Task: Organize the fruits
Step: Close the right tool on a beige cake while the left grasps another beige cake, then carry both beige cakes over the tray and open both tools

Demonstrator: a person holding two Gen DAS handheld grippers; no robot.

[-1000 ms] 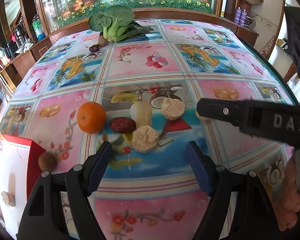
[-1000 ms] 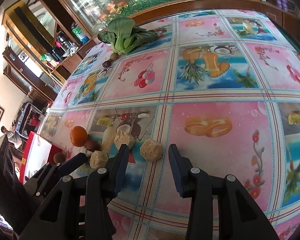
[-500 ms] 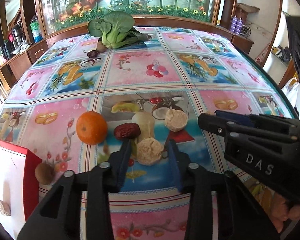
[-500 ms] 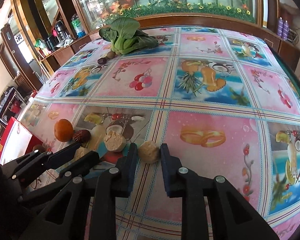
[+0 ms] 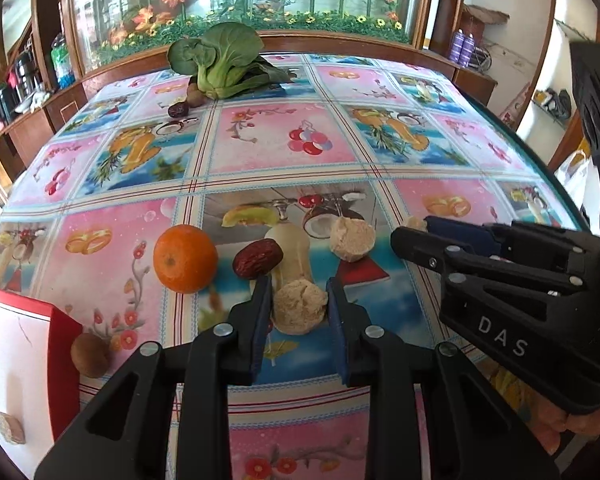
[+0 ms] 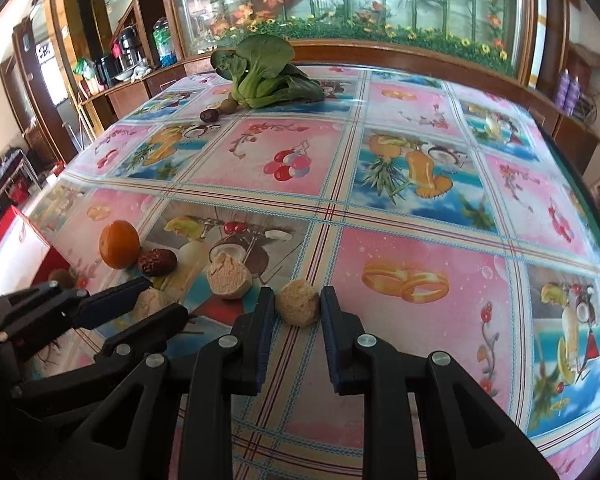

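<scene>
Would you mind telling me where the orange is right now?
The orange sits on the tablecloth left of the left gripper in the left wrist view, beside the red date, with the red box nearer the camera.

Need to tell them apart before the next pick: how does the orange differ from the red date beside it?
The orange is round, bright and smooth; the red date is oval, dark red-brown and wrinkled. The orange is clearly bigger and stands taller than the date. Both rest untouched on the tablecloth, left of the lump held in the left tool.
</scene>
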